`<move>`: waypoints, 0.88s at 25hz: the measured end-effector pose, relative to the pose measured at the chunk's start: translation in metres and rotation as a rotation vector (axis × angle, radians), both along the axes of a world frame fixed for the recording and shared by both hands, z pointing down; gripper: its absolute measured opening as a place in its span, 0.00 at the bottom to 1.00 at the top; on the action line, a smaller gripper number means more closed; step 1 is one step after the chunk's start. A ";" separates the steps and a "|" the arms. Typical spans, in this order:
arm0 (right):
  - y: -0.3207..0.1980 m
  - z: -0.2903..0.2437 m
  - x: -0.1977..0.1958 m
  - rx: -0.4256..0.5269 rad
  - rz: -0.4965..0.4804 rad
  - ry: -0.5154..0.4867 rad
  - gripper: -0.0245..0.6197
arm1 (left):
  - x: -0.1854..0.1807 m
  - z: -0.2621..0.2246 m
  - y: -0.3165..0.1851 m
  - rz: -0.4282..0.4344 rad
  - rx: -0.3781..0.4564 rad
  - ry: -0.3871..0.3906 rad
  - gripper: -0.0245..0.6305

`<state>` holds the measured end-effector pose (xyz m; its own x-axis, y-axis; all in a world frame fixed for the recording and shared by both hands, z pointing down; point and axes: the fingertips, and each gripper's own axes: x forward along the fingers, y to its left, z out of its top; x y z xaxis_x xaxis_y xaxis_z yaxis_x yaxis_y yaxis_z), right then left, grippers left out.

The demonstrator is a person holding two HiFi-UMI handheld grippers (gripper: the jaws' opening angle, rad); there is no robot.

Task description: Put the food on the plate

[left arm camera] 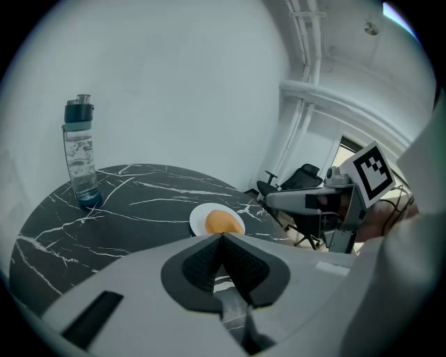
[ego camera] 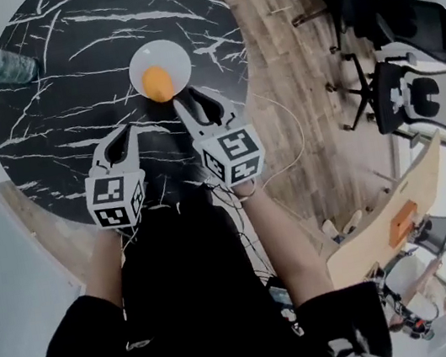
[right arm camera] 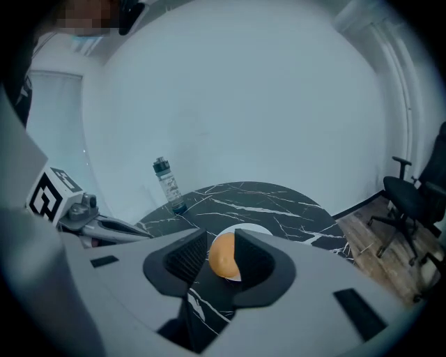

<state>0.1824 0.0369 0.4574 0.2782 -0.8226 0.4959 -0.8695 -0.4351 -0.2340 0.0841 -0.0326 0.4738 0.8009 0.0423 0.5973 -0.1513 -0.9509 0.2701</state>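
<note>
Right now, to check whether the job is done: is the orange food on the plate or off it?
On it: the orange food rests inside the rim of the white plate in all three views.

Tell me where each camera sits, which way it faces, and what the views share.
Head view: on the person's head, facing steeply down at the black table; the person's arms, left gripper and right gripper show.
Left gripper view: on the left gripper, facing across the table past its closed jaws; the right gripper shows at right.
Right gripper view: on the right gripper, facing the orange food on the white plate, seen through its parted jaws; the left gripper shows at left.
Shared: all three show food, plate and water bottle.
</note>
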 end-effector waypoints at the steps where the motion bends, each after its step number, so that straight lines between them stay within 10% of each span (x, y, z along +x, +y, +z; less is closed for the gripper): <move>1: 0.004 -0.005 -0.002 0.019 0.007 -0.004 0.19 | 0.000 -0.004 0.003 -0.002 0.008 0.005 0.04; 5: 0.022 -0.027 -0.010 0.080 -0.003 0.044 0.05 | -0.001 -0.024 0.017 -0.027 0.055 0.029 0.04; 22: 0.104 -0.184 -0.045 0.276 -0.076 0.336 0.03 | -0.023 -0.169 0.110 -0.157 0.266 0.239 0.04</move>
